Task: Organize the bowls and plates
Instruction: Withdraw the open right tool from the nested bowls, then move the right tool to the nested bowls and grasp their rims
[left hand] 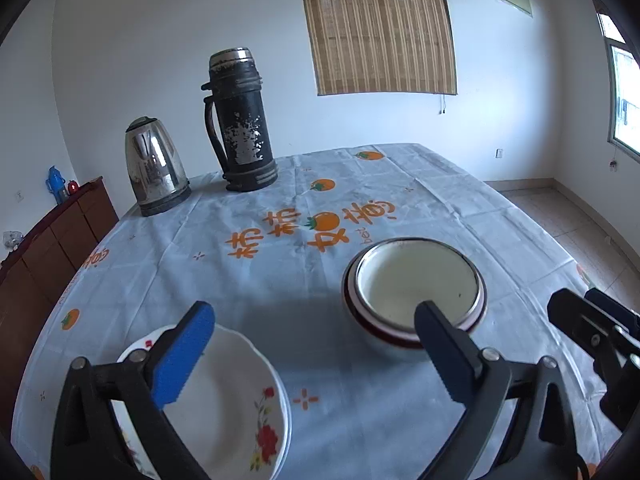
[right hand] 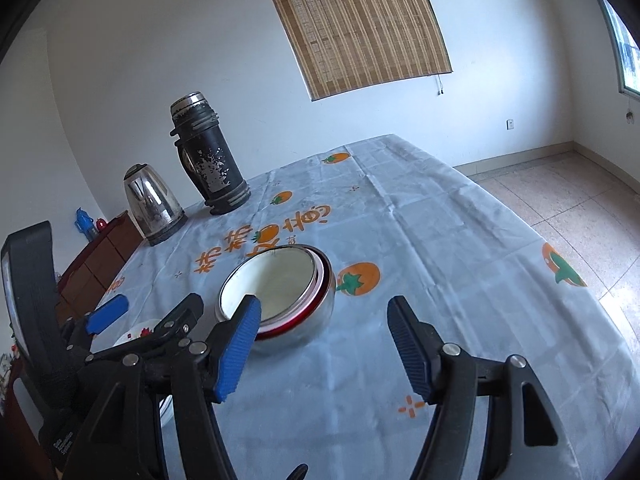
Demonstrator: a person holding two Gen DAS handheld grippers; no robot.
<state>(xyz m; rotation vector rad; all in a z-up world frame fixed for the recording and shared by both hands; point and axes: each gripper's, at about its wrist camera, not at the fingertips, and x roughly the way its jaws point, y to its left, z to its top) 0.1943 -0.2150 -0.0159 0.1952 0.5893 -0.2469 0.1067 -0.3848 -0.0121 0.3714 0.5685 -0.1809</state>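
Hovering over the table, both sets of jaws spread wide and gripping nothing.

Holding the left gripper above the light blue tablecloth, between the floral plate at the near left edge and the stacked bowls just ahead to the right; keeping the right gripper over bare cloth just right of those stacked bowls, with the kettle and black thermos standing well behind.
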